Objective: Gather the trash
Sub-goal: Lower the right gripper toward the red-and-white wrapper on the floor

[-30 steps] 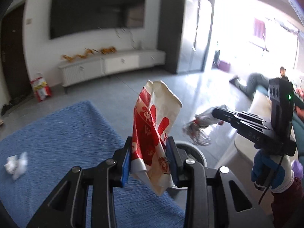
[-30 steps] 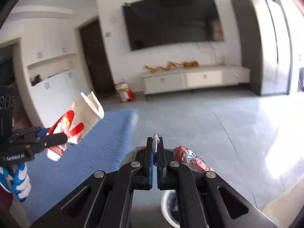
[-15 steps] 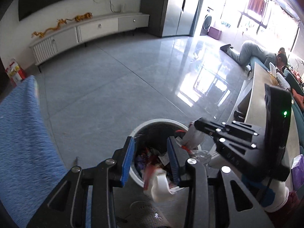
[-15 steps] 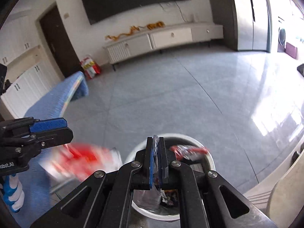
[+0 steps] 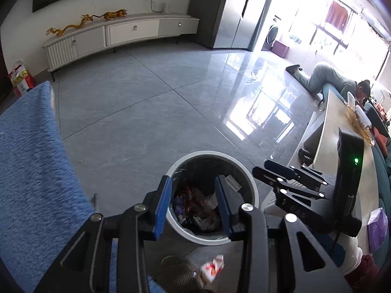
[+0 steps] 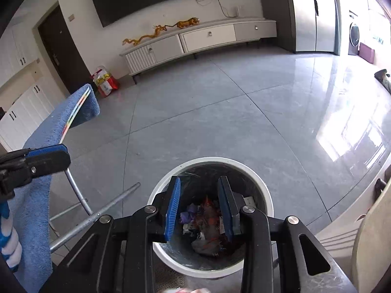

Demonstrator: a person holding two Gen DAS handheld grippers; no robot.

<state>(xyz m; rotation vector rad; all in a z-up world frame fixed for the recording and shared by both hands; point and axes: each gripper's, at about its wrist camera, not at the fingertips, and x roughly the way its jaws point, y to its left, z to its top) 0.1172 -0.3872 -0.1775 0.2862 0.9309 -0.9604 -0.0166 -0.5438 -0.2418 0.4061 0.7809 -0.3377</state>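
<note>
Both grippers are parked right over the white trash bin [image 5: 246, 183], pointing down into it. The left gripper [image 5: 193, 205] has its blue pads spread apart with nothing between them, only the pile of wrappers [image 5: 195, 210] down in the bin showing through the gap. Same for the right gripper [image 6: 199, 207]: its jaws have just been opening, and the gap is empty, with the crumpled trash sitting well below the fingers inside the black liner.

The red-and-white paper bag [image 5: 212, 267] is not in the bin (it sits at the bottom of the left wrist frame, on the floor just outside the rim, beside a mesh slipper [image 5: 177, 272]). In the right wrist view only a blurry sliver at the bottom edge could be that bag, can't really say.

The blue towel [image 5: 31, 166] fills the left side of the frame, cut off by the edge. What exactly is in the bin is hard to make out beyond red, purple and clear plastic scraps.
</note>
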